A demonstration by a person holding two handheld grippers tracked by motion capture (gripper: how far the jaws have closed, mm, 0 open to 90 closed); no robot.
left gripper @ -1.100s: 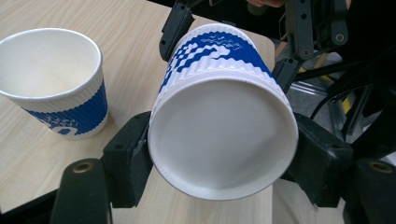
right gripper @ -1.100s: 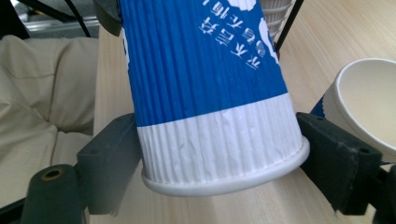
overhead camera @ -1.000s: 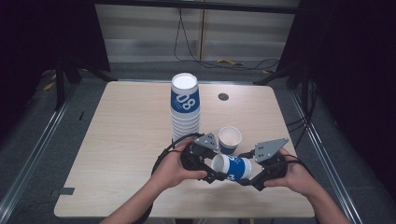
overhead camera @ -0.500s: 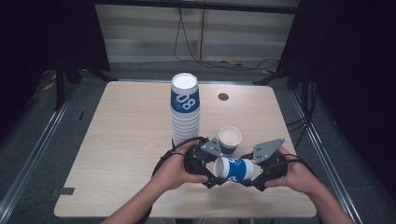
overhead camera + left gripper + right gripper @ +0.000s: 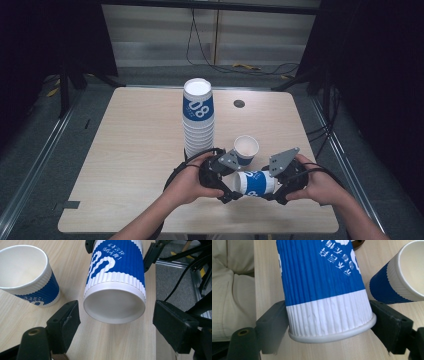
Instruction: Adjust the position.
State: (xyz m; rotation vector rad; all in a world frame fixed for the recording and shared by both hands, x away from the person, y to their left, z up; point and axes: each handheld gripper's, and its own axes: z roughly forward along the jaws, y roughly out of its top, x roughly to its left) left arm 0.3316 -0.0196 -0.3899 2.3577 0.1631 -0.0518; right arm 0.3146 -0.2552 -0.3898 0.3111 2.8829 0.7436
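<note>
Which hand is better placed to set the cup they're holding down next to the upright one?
Right. The right tool is clamped on the blue-and-white ribbed paper cup; the left tool has just been opening, its jaws clear of the cup's base. The upright paper cup stands just beyond.

Blue-and-white ribbed paper cup (image 5: 115, 280): corrugated matt sleeve, smooth rolled white rim, plain matt white inside. Second upright blue-and-white paper cup (image 5: 27, 277): same ribbed wall, smooth inside. Tall stack of blue-and-white paper cups (image 5: 199, 120): ribbed sides. Pale wood-grain table (image 5: 140, 150): smooth, low sheen. Left claw (image 5: 117, 322): black matt plastic pads, slightly grainy. Right claw (image 5: 329, 327): black matt plastic, grey plate on top.
</note>
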